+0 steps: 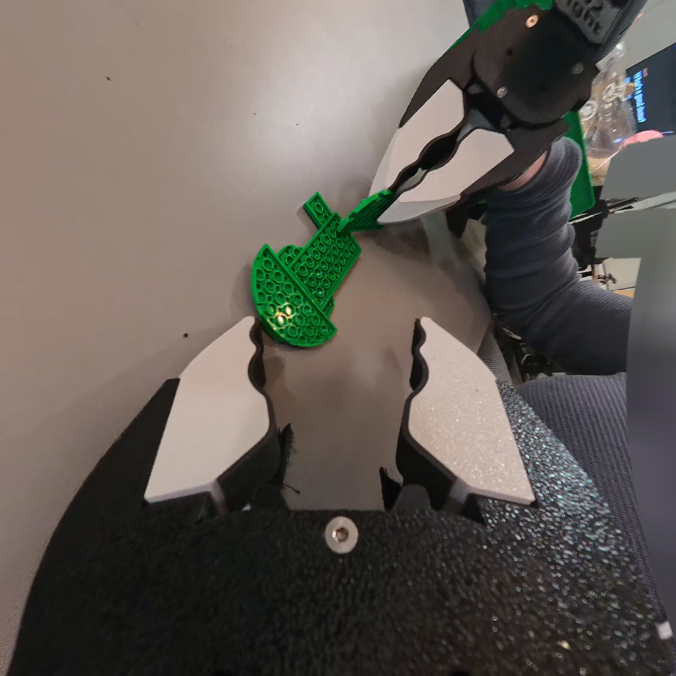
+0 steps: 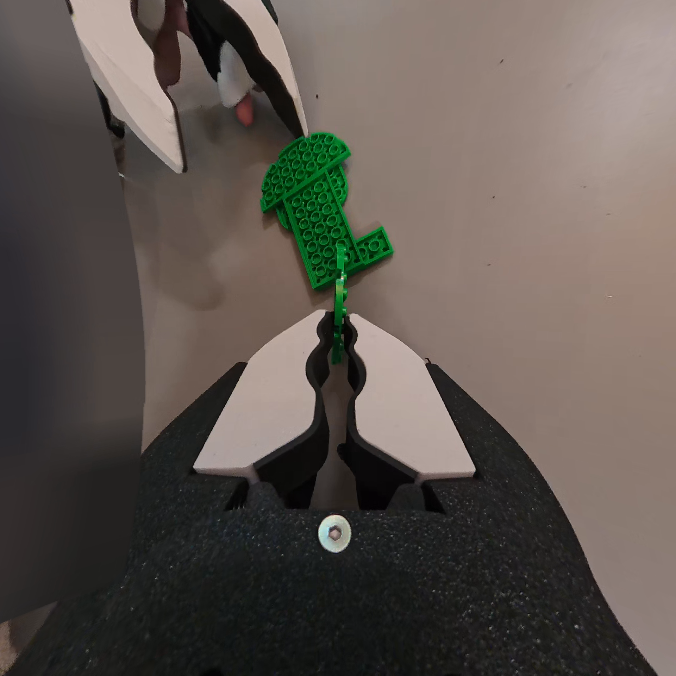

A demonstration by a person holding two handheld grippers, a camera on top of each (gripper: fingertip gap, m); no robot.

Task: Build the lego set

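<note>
My right tongs (image 2: 338,322) are clamped on a thin green plate (image 2: 339,292), held on edge so I see only its studded rim running forward from between the tips. Its far end touches, or nearly touches, the green assembly (image 2: 322,219), near the corner where a short narrow strip (image 2: 373,245) sticks out sideways. From my left side the same plate (image 1: 365,216) reaches down from the right tongs (image 1: 393,190) to that end of the assembly (image 1: 307,278); I cannot tell whether it is seated on the studs or only resting against them.

My left tongs (image 1: 336,329) are spread wide and grip nothing. One tip sits right at the rounded end of the assembly, either touching it or just beside it, as if to brace it.

The assembly lies flat on the grey tabletop (image 2: 512,183): a long rectangular plate with a half-round plate across one end and another curved piece under it, plus the narrow strip. So I judge the flat base partly joined, with several plates already pressed together. The plate in my right tongs is not yet pressed down, and that is the step in hand. No other loose bricks show, so how much remains I cannot say.
</note>
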